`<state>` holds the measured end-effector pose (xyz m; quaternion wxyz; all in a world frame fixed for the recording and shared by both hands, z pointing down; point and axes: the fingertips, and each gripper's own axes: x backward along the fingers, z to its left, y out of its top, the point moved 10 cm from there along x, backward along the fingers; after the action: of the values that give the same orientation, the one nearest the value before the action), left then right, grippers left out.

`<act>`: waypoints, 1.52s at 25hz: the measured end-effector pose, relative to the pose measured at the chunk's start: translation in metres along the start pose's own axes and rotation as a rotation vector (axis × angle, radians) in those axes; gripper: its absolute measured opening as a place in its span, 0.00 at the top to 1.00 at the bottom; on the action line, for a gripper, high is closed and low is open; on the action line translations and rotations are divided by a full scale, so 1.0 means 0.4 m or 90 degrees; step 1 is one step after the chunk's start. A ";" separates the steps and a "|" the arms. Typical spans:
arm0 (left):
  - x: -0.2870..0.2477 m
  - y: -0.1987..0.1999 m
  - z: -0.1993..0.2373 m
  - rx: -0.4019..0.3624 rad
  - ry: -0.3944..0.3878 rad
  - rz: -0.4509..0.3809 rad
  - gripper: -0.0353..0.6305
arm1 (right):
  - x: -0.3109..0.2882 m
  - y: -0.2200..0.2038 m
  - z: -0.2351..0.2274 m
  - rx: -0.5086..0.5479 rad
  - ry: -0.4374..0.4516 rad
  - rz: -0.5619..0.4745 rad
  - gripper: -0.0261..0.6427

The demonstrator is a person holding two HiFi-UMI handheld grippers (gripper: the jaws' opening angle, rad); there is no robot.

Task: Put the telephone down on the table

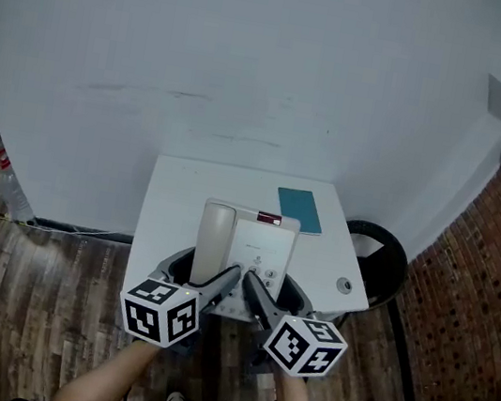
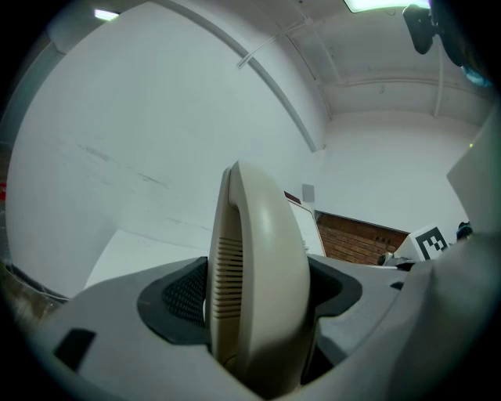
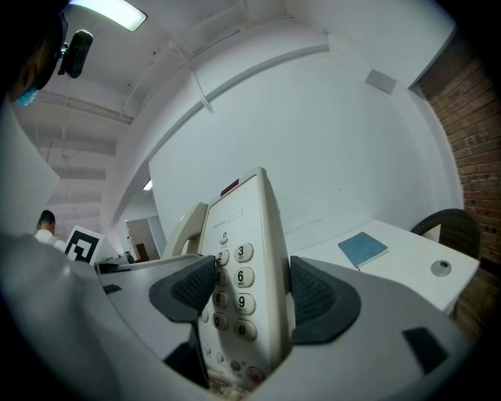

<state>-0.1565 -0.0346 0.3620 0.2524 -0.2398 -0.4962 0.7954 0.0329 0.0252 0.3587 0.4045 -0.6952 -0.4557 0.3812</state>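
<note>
The cream plastic telephone (image 1: 248, 242) is smooth and faintly glossy. The white tabletop (image 1: 174, 201) looks matt. The right gripper (image 3: 252, 276) is matt grey plastic with dark, finely textured pads (image 3: 317, 294).

My grey left gripper (image 2: 258, 291) and right gripper (image 3: 250, 290) have black-padded fingers (image 3: 315, 298) and 2 black-and-white marker cubes (image 1: 161, 311).

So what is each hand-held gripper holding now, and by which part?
Both hold the beige plastic desk telephone: the left hand-held gripper is shut on its handset, the right hand-held gripper on the keypad-side edge of its base.
</note>
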 end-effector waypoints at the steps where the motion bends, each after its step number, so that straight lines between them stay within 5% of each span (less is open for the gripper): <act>1: -0.008 -0.003 0.002 -0.001 0.000 0.000 0.40 | -0.004 -0.001 -0.007 -0.001 0.000 -0.001 0.51; 10: -0.128 0.015 0.027 -0.014 0.022 0.002 0.40 | -0.092 0.031 -0.109 -0.012 0.024 -0.005 0.51; 28: -0.590 0.054 -0.014 0.000 0.146 -0.012 0.40 | -0.336 0.231 -0.545 -0.027 0.133 0.056 0.51; 38: -0.689 0.051 0.016 0.017 0.208 -0.007 0.40 | -0.442 0.247 -0.640 -0.041 0.181 0.093 0.51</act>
<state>0.0449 -0.2229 0.3822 0.3371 -0.3601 -0.4389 0.7511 0.2430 -0.2219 0.3951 0.4132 -0.7861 -0.3544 0.2926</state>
